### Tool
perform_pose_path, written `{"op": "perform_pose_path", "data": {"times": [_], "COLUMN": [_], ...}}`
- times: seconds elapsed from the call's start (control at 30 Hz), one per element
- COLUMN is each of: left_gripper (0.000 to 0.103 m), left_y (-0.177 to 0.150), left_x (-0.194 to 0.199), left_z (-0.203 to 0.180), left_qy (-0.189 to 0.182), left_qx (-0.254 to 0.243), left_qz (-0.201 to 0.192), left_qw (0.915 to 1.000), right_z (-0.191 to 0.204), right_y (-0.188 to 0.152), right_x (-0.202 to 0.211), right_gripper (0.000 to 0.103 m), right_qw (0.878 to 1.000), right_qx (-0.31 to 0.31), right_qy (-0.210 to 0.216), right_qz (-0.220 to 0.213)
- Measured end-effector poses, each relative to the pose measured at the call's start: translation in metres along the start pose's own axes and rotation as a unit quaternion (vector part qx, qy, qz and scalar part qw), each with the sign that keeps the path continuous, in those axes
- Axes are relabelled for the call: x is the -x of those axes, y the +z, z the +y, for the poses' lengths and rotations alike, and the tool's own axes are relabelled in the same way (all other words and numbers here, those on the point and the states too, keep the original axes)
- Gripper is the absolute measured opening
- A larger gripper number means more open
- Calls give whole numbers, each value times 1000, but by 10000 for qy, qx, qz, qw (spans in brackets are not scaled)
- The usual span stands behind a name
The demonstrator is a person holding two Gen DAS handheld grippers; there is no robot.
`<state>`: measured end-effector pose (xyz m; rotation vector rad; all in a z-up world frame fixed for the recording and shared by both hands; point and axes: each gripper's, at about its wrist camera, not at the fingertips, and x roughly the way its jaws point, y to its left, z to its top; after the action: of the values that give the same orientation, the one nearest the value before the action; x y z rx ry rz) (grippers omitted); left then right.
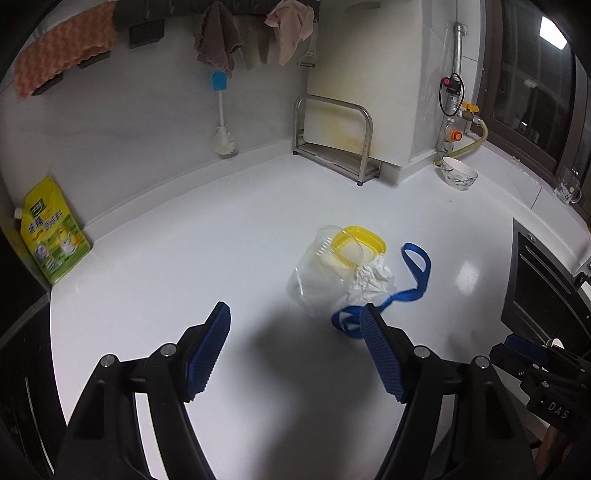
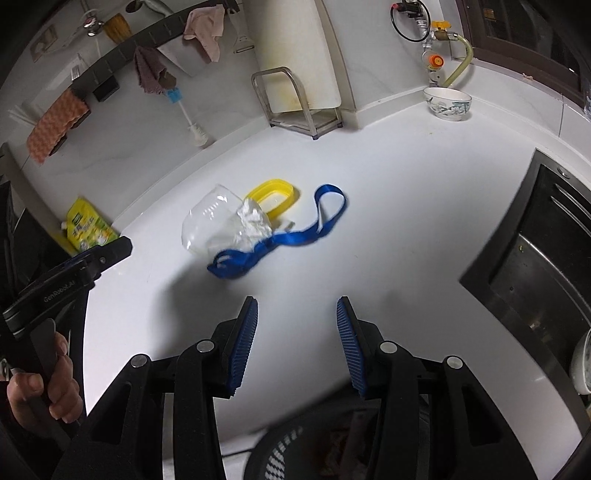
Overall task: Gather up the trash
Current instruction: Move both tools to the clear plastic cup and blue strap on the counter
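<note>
Far left, at nine o'clock on the white counter [image 1: 192, 236]: a yellow-green detergent pouch [image 1: 51, 232] leaning against the wall, printed with Chinese characters too small to read. Higher, at ten o'clock: an orange wavy sponge cloth [image 1: 62, 48] hung on a dark wall rail, then a brown rag [image 1: 218, 37], a pink rag [image 1: 291, 29] and a white bottle brush [image 1: 223, 114] with a blue handle tip.

Left gripper [image 1: 295, 317] low in the left wrist view, jaws spread wide, nothing between them; the lettering "GenRobot.AI" legible along its body in the right wrist view.

Centre of the counter, toward one o'clock from the left gripper: a clear plastic jar [image 1: 317, 277] lying on its side, lidless, with a crumpled white paper wad [image 1: 371, 277] at its mouth, whether in the opening or only against it hard to tell. Yellow jar lid [image 1: 364, 243] flat on the counter just behind, touching the jar. Blue ribbon strap [image 1: 415, 273] looped beside the paper, one end trailing under the left gripper's right fingertip.

Right gripper [image 2: 297, 310] also parted, holding nothing, well short of the jar at eleven o'clock; letters "DAS" readable on its body at the left view's right edge. Black mesh bin [image 2: 280, 454] directly beneath it at six o'clock, contents dim and unclear.

At twelve o'clock: a metal rack [image 1: 332, 136] holding a white cutting board. At two o'clock: a patterned ceramic bowl [image 1: 458, 173], interior not visible. Far right: a sunken steel sink [image 2: 535, 266]
</note>
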<state>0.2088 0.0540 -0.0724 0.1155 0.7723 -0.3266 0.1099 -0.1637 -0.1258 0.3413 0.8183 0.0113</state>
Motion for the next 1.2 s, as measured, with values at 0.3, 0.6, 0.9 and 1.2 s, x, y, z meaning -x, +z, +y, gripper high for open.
{"op": "perform_pose_path", "data": {"times": [0.3, 0.6, 0.9, 1.2], "left_gripper": [73, 73, 73, 73], "left_y": [27, 41, 50, 51], "left_x": [-34, -63, -83, -90], "left_z": [14, 19, 24, 24], "left_qy": [-345, -624, -892, -1051], "left_qx": [-316, -694, -872, -972], "left_qz": [26, 99, 89, 57], "left_qw": [9989, 9956, 9921, 9897], "right_z": [27, 31, 34, 43], "right_y": [15, 24, 36, 32], "right_x": [-30, -66, -97, -119], "right_gripper": [43, 43, 43, 43], "right_qw": [9995, 9966, 9943, 9936], "right_qx": [-287, -753, -925, -932], "right_qy": [-130, -334, -513, -551], "right_qz": [-1, 39, 126, 325]}}
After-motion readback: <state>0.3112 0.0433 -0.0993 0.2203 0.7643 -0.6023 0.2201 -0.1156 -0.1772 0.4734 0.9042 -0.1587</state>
